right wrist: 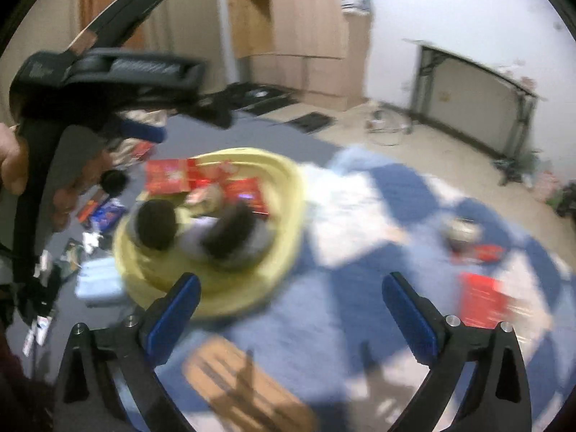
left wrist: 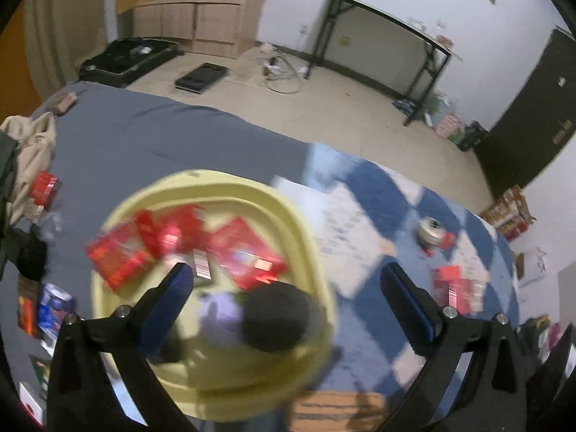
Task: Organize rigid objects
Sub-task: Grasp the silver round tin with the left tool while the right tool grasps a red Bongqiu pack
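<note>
Both views are motion-blurred. The left gripper [left wrist: 284, 280] has its jaws spread wide and holds nothing; it hangs over the yellow basin [left wrist: 309, 223], centre-left of the left wrist frame. The right gripper [right wrist: 289, 293] is likewise spread and empty, near the basin's lower rim [right wrist: 288, 194].

The basin rests on a bed with a blue-and-white checked blanket [left wrist: 378, 194]. It contains several red boxes [left wrist: 248, 248] and dark round objects [left wrist: 275, 315].

Outstanding items: a red box [right wrist: 484, 298] at right of the right wrist frame and a metal can [right wrist: 460, 232] above it, both well apart from the basin.

Risks, as a judgement:
- A can tips or rolls easily on soft bedding if nudged.
- Flat boxes may slip from shallow pinches.
- Blur suggests speed; misjudged approach likely.
</note>
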`<state>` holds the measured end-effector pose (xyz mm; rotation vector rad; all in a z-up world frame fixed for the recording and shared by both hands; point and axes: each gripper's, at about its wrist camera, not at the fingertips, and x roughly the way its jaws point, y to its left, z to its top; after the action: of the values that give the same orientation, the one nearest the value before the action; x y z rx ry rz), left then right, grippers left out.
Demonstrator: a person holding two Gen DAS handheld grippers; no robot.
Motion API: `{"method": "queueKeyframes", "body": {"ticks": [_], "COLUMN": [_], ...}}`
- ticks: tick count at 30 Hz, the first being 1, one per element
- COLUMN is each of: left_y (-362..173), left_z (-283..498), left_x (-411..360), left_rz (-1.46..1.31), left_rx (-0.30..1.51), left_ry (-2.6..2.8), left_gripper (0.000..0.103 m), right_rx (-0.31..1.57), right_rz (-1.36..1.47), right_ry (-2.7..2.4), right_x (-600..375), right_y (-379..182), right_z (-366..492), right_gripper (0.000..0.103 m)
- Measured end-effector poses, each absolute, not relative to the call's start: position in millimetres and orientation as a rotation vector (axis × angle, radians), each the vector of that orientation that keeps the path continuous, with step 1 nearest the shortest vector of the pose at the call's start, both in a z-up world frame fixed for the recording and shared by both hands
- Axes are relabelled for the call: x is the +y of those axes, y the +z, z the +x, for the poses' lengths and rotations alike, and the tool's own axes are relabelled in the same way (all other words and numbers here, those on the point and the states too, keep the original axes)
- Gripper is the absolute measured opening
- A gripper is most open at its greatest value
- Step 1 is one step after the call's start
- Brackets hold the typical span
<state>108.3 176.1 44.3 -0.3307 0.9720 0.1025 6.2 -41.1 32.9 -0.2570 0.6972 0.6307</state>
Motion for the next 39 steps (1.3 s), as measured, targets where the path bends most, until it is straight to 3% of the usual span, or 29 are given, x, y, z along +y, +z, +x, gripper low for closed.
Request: {"method": "queueKeyframes", "body": {"ticks": [4, 9, 22, 27, 31, 39], "left_y": [46.9, 42.2, -45.6, -67.2, -65.3, -41.9], "left_z": [122.7, 148.2, 274.4, 288.2, 287.1, 260.1], "left_x": [112.1, 54.5, -5.2, -9.5, -13.9, -5.0], "left_rz": [-0.256, -0.203, -0.145, -0.231, -0.253, -0.239], "left_rx": [1.003, 1.035, 1.202, 1.234, 1.208, 1.171], "left_ry": [0.075, 0.001, -0.074, -0.106, -0.135, -0.132], "left_gripper": [0.103, 0.103, 0.102, 0.085, 0.054, 0.054], "right_rx": [0.704, 0.784, 0.793, 0.805, 0.809, 0.762], "right_rz": [-0.274, -0.089, -0.074, -0.068, -0.061, 0.001], "right_ry": [0.449, 0.274, 0.233, 0.236, 0.244, 0.238], "right_x": [-118.1, -190.5, -153.9, -147.1, -148.1, -171.8], "right_y": [38.9, 18.9, -35.3, -47.8, -51.9, -41.5], "right_z": [12.0, 40.9, 82.6, 96.4, 102.5, 102.1], "right_gripper": [0.103, 0.103, 0.103, 0.103, 0.091, 0.090]}}
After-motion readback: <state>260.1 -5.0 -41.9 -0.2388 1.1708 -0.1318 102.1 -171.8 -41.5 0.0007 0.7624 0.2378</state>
